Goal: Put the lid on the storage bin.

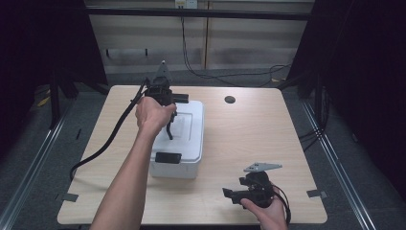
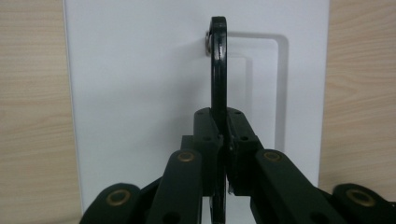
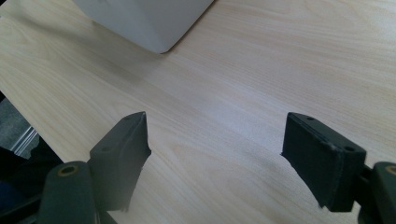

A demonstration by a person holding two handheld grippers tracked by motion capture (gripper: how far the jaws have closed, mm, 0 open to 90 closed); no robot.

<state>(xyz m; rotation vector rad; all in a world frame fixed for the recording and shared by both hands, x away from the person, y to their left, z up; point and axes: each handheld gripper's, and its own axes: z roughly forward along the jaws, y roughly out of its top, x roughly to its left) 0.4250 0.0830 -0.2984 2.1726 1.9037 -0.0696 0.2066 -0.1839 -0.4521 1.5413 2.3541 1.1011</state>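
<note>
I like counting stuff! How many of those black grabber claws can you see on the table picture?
2. The left gripper is over the white box, shut on its black handle. The right gripper is open, near the table's front edge, holding nothing.

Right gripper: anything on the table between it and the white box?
Nothing visible. The right gripper sits low at the near right of the table, jaws open, with bare wood between it and the white box. The left gripper is already shut on the box's black handle on the lid.
</note>
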